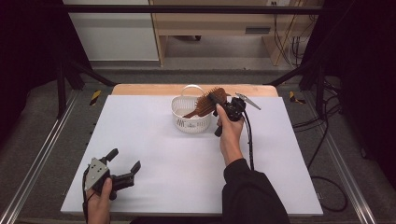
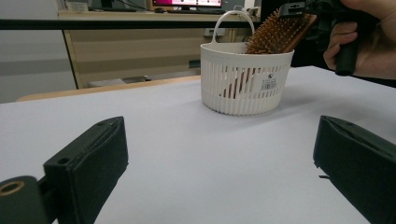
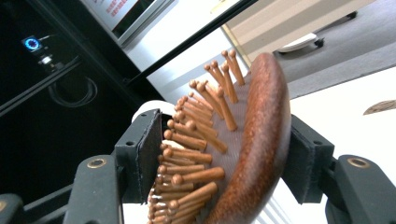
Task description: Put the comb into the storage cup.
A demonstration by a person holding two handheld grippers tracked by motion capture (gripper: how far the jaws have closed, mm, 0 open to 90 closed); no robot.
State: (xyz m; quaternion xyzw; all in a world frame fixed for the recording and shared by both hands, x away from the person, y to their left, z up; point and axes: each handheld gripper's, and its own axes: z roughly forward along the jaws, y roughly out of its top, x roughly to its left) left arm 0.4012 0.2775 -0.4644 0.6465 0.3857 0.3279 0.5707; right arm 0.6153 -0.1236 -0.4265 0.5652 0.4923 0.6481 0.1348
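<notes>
White tabletop [image 1: 187,154] is seen spreading wide and bare between the two hands, with its wooden far edge just behind the basket. At the near left corner, the left gripper [image 1: 125,161] is held with jaws spread apart on nothing. Mid-table, the white slatted basket [image 1: 189,119] is stood; the brown wooden hairbrush [image 1: 205,103], peg-bristled, is leaned in it, handle down. Its head lies between the right gripper [image 3: 219,154] jaws, back against one pad, bristle tips at the other.

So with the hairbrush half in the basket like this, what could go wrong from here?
The hairbrush leans over the rim of the light white basket, head up between the right gripper's jaws. Let go, it might tip the basket or slide out. The bristles face one pad, so they could snag it as the gripper pulls away.
</notes>
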